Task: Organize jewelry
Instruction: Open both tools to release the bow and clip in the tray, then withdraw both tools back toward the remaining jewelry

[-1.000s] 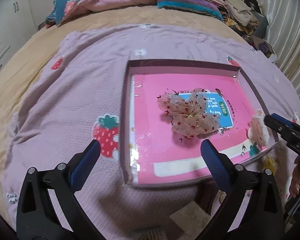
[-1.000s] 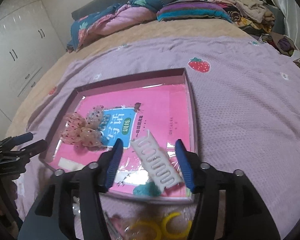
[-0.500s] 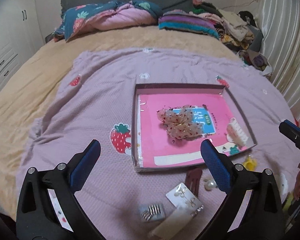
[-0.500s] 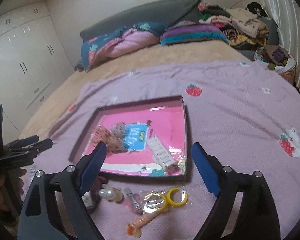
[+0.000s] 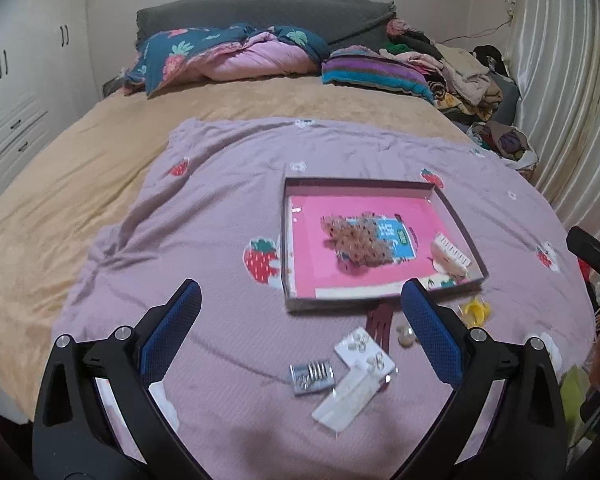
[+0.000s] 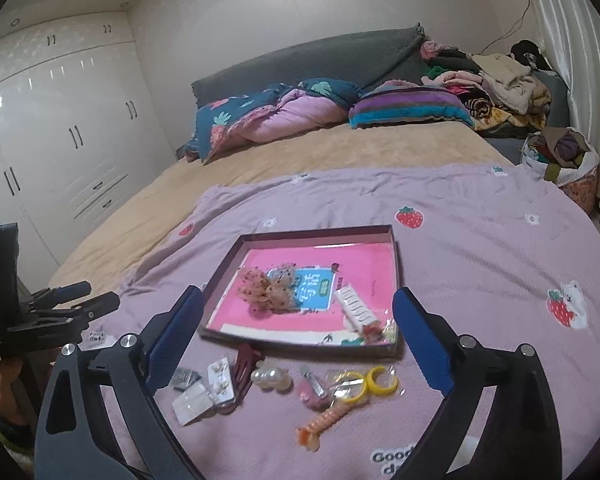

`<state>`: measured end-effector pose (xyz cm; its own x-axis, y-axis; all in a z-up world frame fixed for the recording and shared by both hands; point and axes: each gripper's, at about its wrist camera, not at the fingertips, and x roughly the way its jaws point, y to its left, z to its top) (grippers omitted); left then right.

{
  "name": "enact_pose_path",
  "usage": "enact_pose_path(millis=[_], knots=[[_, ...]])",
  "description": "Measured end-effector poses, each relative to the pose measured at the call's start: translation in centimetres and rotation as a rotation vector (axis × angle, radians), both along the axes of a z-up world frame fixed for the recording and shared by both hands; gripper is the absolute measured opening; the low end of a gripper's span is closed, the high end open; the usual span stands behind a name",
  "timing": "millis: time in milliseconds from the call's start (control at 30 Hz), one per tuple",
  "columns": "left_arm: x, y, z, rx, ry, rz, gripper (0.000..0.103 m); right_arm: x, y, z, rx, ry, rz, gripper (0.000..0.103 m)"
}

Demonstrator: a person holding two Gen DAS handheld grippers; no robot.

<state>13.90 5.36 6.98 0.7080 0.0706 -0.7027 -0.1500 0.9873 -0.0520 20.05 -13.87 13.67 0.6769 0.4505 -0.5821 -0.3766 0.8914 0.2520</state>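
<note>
A dark-rimmed shallow tray (image 5: 464,232) (image 6: 396,264) lined with a pink book lies on the lilac strawberry blanket. In it rest a spotted tulle scrunchie (image 5: 356,240) (image 6: 266,294) and a white claw clip (image 5: 452,254) (image 6: 356,308). In front of the tray lie yellow hoops (image 6: 374,380), a pearl clip (image 6: 270,378), a pink clip (image 6: 312,390), an orange clip (image 6: 324,422), a dark red clip (image 6: 244,364) and earring cards (image 5: 364,352). My left gripper (image 5: 300,288) hangs open and empty, back from the tray. My right gripper (image 6: 298,291) is opening, nothing between its fingers.
The blanket covers the near part of a tan bed (image 5: 80,184). Pillows and a folded quilt (image 6: 284,116) sit at the headboard, and a clothes pile (image 6: 500,84) at the far right. White wardrobes (image 6: 60,140) line the left wall. A person's hand (image 6: 0,376) holds the left gripper.
Both grippers have drawn back and up from the tray. The white claw clip that sat between the right fingers now lies in the tray, and the right jaws have widened.
</note>
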Motion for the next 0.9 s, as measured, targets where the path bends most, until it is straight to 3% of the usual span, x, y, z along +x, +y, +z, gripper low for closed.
enact_pose_path(millis=[900], knots=[[-6.2,1.6,-4.1,-0.048,0.025,-0.023,0.094,-5.5,4.0,-3.4,-0.102,0.051,0.099,0.095]])
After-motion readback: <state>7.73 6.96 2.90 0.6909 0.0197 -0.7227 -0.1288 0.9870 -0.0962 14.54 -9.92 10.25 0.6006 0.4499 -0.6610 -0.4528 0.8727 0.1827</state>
